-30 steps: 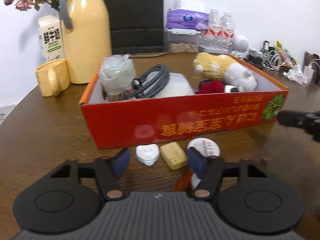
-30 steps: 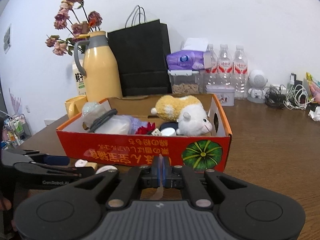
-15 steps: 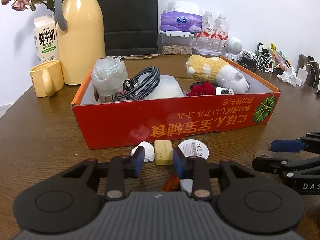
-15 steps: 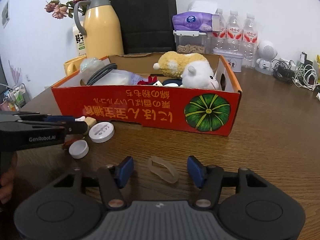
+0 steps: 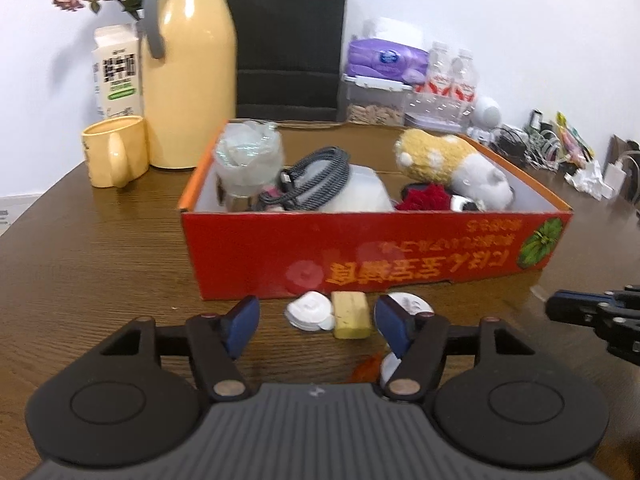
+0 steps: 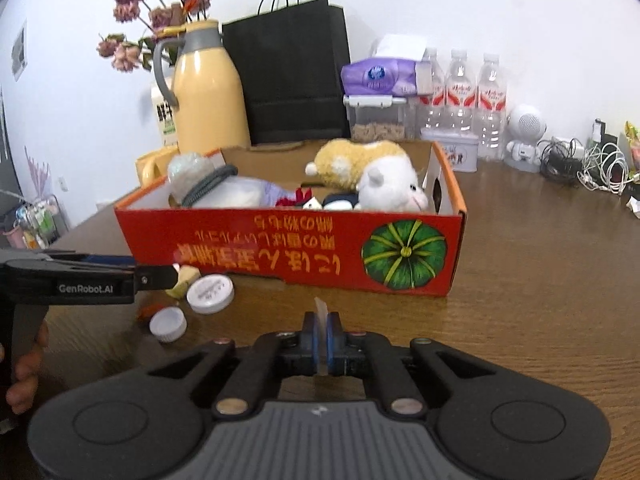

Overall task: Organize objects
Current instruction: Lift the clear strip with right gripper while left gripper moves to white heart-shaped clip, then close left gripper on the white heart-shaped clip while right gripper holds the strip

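Observation:
A red cardboard box holds a plush toy, a grey cable, a red flower and other items. In front of it lie a white cap, a yellow eraser-like block and a white round lid. My left gripper is open, low over the table, with the cap and block between its fingers. My right gripper is shut on a clear rubber loop, held above the table in front of the box.
A yellow thermos, yellow mug, milk carton, black bag, tissue pack, water bottles and tangled cables stand behind the box. Another white cap and an orange scrap lie near the left gripper.
My right gripper has shut on the clear loop that lay on the table and lifted it. My left gripper has opened wider and moved closer to the cap and block.

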`<action>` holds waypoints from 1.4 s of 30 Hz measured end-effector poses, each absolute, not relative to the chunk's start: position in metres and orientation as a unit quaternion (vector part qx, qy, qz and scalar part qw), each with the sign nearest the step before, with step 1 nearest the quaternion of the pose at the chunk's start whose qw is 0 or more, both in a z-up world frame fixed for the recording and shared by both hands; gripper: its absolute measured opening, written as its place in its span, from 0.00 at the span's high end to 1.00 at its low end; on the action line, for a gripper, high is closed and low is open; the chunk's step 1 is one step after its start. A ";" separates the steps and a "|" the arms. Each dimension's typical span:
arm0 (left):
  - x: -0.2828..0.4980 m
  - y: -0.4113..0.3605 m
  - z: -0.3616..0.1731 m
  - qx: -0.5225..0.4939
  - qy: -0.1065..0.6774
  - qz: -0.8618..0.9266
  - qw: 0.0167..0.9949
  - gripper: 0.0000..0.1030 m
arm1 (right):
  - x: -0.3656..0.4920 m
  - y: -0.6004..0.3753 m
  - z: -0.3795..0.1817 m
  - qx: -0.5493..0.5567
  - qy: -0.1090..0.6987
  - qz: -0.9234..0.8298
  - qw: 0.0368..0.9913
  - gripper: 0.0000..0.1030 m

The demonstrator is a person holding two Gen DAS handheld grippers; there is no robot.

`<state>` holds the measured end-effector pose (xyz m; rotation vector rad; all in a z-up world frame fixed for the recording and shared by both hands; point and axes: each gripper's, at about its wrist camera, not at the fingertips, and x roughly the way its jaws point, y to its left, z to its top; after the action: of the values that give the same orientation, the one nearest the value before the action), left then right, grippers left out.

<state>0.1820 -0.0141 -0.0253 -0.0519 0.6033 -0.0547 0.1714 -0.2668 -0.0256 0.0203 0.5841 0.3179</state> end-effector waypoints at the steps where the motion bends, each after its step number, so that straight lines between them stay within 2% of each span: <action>1: 0.183 -0.011 -0.025 -0.029 0.297 -0.021 0.954 0.35 | 0.171 -0.267 -0.024 0.012 0.283 0.156 0.946 0.97; 23: 0.196 -0.001 -0.032 -0.042 0.326 -0.011 0.944 0.36 | 0.169 -0.268 -0.022 0.017 0.270 0.159 0.949 0.97; 28: 0.201 0.005 -0.032 -0.060 0.331 -0.036 0.941 0.49 | 0.168 -0.268 -0.022 0.016 0.270 0.159 0.949 0.97; 29: 0.201 0.005 -0.032 -0.062 0.331 -0.040 0.941 0.54 | 0.168 -0.268 -0.021 0.017 0.270 0.159 0.950 0.97; 31: 0.200 0.004 -0.032 -0.063 0.330 -0.053 0.940 0.73 | 0.168 -0.268 -0.021 0.016 0.270 0.160 0.949 0.97; 34: 0.199 0.002 -0.032 -0.055 0.329 -0.060 0.941 0.78 | 0.168 -0.268 -0.022 0.015 0.270 0.161 0.949 0.97; 37: 0.194 0.000 -0.029 -0.050 0.318 -0.063 0.945 0.93 | 0.168 -0.267 -0.022 0.015 0.270 0.160 0.949 0.97; 42: 0.191 -0.002 -0.029 -0.046 0.316 -0.068 0.945 0.96 | 0.167 -0.266 -0.022 0.011 0.269 0.160 0.950 0.97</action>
<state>0.1911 -0.0019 -0.0289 -0.0946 0.6447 -0.1376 0.1670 -0.2661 -0.0222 0.0226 0.5468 0.3248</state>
